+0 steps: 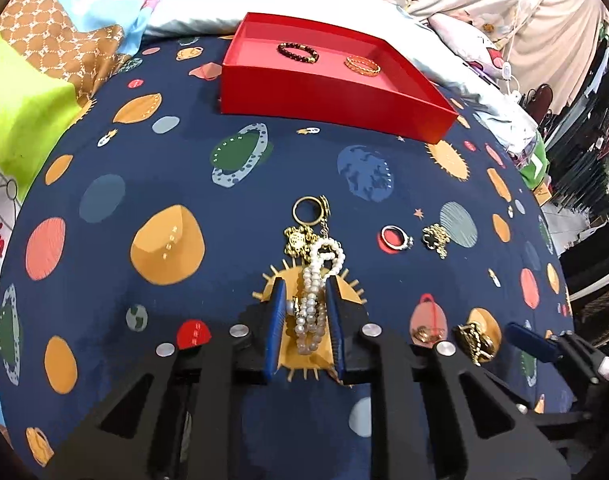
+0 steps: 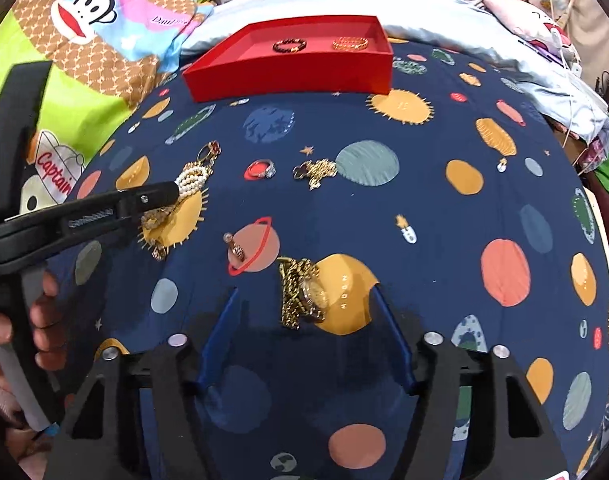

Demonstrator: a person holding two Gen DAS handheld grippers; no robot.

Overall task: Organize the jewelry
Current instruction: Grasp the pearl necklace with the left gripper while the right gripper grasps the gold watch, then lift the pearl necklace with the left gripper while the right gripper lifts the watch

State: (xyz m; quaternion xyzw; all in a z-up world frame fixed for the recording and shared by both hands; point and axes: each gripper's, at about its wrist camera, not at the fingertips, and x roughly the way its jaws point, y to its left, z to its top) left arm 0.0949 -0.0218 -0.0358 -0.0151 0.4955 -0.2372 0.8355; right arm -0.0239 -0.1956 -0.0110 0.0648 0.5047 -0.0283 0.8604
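My left gripper (image 1: 305, 282) is shut on a white pearl bracelet (image 1: 318, 268) that lies on the dark blue planet-print cloth (image 1: 152, 152); its blue pads press the strands from both sides. From the right wrist view the same gripper (image 2: 172, 194) reaches in from the left onto the pearls (image 2: 192, 178). My right gripper (image 2: 304, 290) stands open, its fingers wide on either side of a gold chain watch (image 2: 304, 296) without touching it. A red box (image 1: 324, 92) at the far side holds a dark bead bracelet (image 1: 298, 52) and a gold bangle (image 1: 362, 65).
Loose on the cloth lie a gold ring with charms (image 1: 306, 210), a silver ring (image 1: 396, 238), a gold clover piece (image 1: 434, 236) and a small pearl ring (image 2: 236, 250). Pillows and bright bedding (image 2: 84, 8) crowd the far and left sides. A hand (image 2: 44, 320) holds the left gripper.
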